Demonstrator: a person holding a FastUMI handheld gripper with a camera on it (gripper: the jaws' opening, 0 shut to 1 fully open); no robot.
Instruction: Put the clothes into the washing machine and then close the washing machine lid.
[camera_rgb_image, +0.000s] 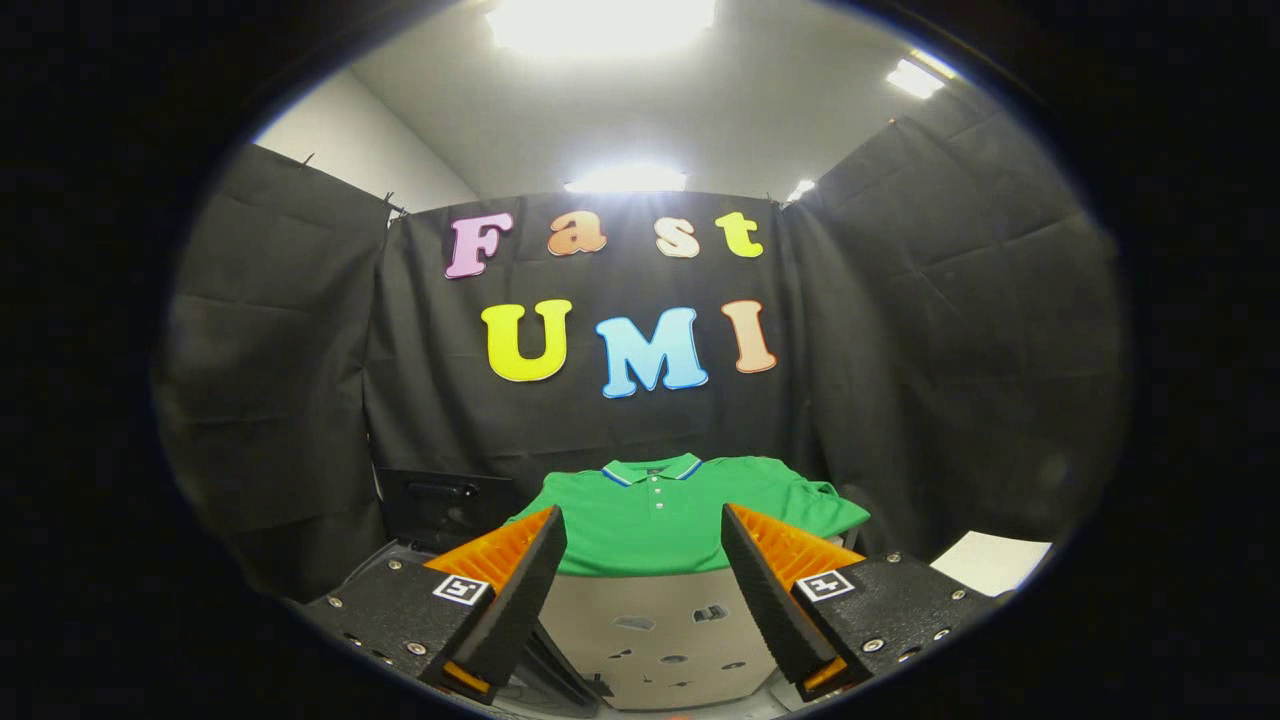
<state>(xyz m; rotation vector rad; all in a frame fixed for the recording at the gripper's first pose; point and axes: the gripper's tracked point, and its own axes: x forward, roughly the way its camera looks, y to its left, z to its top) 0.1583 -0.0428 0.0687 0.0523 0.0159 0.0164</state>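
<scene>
At the pale surface's (650, 620) far edge, a green collared polo shirt (660, 525) is lying flat; the claw (643, 530) is hovering released, grasping nothing.

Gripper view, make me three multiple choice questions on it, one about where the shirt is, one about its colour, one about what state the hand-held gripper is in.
1. Where does the polo shirt lie?
A. Clamped between the fingers
B. Spread on a surface beyond the fingers
C. Hanging on the booth wall

2. What colour is the shirt's body?
A. Green
B. Red
C. White

3. How stands the hand-held gripper?
A. Shut on the shirt
B. Shut on nothing
C. Open, holding nothing

Answers:
1. B, the shirt lies flat ahead, past both fingertips, with its collar toward the wall.
2. A, the cloth is green, with blue and white lines on the collar only.
3. C, the fingers stand wide apart with the pale surface showing between them, and neither touches the shirt.
</scene>
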